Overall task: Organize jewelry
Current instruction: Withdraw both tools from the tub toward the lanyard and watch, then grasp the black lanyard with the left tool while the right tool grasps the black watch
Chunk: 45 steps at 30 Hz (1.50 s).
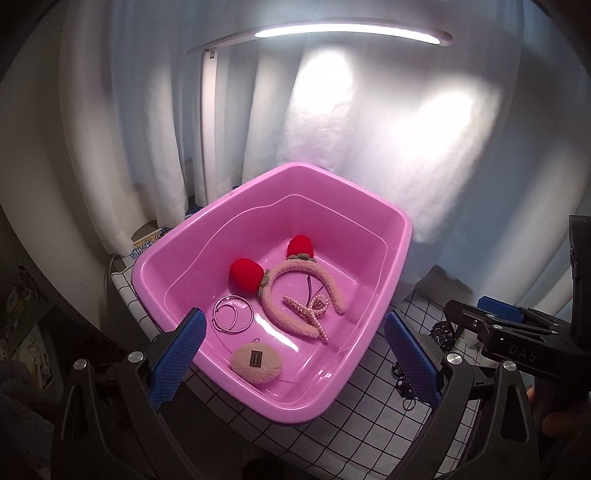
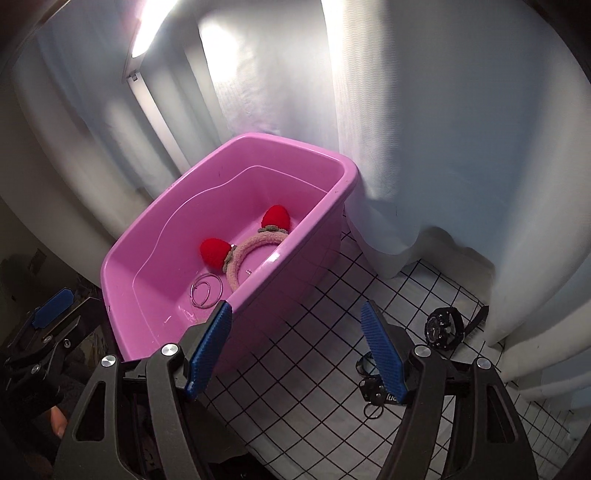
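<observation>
A pink plastic tub (image 1: 391,266) (image 2: 295,251) stands on the checked tablecloth. In it lie a fuzzy pink headband with red strawberry ears (image 1: 295,280) (image 2: 251,251), silver hoop rings (image 1: 232,314) (image 2: 206,290), a pearl hair clip (image 1: 310,314) and a fuzzy round pink clip (image 1: 257,363). A black watch (image 2: 443,326) (image 1: 441,332) and a small black keyring piece (image 2: 373,391) (image 1: 404,386) lie on the cloth right of the tub. My left gripper (image 1: 295,354) is open and empty above the tub's near side. My right gripper (image 2: 297,347) is open and empty above the cloth beside the tub.
White curtains (image 1: 369,147) hang close behind the tub and table. A lit lamp bar (image 1: 351,31) on a white post stands behind. The checked tablecloth (image 2: 314,369) has room right of the tub. A printed box (image 1: 146,243) lies behind the tub at the left.
</observation>
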Motion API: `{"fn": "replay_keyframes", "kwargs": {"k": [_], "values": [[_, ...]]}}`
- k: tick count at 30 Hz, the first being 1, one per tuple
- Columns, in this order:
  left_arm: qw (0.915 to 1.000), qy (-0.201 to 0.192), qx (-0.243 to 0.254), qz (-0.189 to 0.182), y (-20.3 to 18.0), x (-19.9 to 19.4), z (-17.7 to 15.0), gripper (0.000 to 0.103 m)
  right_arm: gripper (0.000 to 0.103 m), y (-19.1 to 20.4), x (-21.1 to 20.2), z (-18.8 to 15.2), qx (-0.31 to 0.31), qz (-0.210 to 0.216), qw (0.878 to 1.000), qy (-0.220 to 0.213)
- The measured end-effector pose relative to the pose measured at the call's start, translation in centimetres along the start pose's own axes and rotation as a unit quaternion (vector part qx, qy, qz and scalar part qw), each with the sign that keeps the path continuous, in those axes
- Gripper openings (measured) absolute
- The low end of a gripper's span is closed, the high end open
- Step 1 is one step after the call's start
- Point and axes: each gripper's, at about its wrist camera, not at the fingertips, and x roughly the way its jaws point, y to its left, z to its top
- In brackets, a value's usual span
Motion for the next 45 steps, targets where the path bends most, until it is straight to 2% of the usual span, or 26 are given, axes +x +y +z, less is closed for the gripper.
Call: {"fn": "replay_keyframes", "kwargs": {"k": [14, 24, 33, 40, 45], "values": [[0.9999, 0.012, 0.001, 0.006, -7.9, -2.6, -5.6, 0.095, 0.069, -7.8, -3.7, -5.8, 0.000, -0.003, 1.000, 0.009], [0.9992, 0.033, -0.005, 0.023, -12.8, -1.9, -10.9, 0.095, 0.069, -13.1, -3.9, -9.6, -0.006, 0.000, 1.000, 0.029], [0.9975, 0.052, -0.005, 0.048, -15.5, -0.2, -13.1, 0.095, 0.069, -16.5, -2.4, -11.5, -0.010, 0.021, 0.999, 0.046], [0.9961, 0.074, -0.009, 0.048, -16.0, 3.0, -14.2, 0.095, 0.069, -17.6, 0.3, -12.2, -0.019, 0.012, 0.998, 0.064], [0.9958, 0.072, -0.032, 0.045, -15.6, 5.4, -15.0, 0.095, 0.069, -18.1, 2.7, -12.0, -0.027, 0.018, 0.997, 0.067]]}}
